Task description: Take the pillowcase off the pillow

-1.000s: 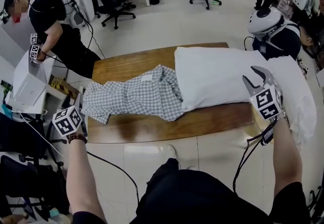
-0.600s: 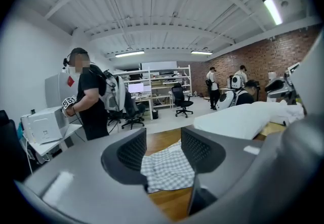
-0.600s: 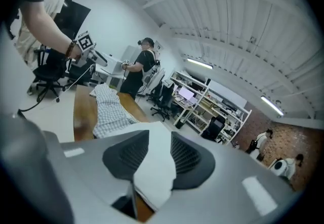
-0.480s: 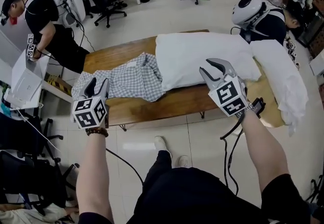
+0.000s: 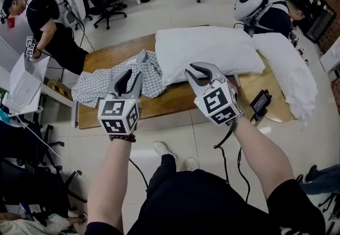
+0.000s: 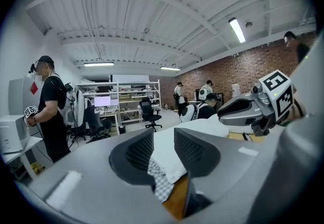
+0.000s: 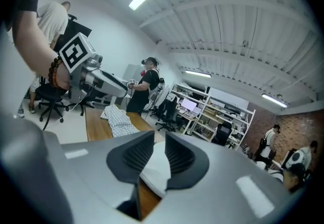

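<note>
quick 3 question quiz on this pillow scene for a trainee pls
1. True or false: the checked pillowcase covers the white pillow.
2. The pillowcase lies on: a) the floor, b) the wooden table, c) a chair.
3. What do the left gripper and right gripper hold?

Key
1. False: it lies crumpled beside the bare pillow.
2. b
3. Nothing. Both pairs of jaws have just been closing, with nothing between them.
</note>
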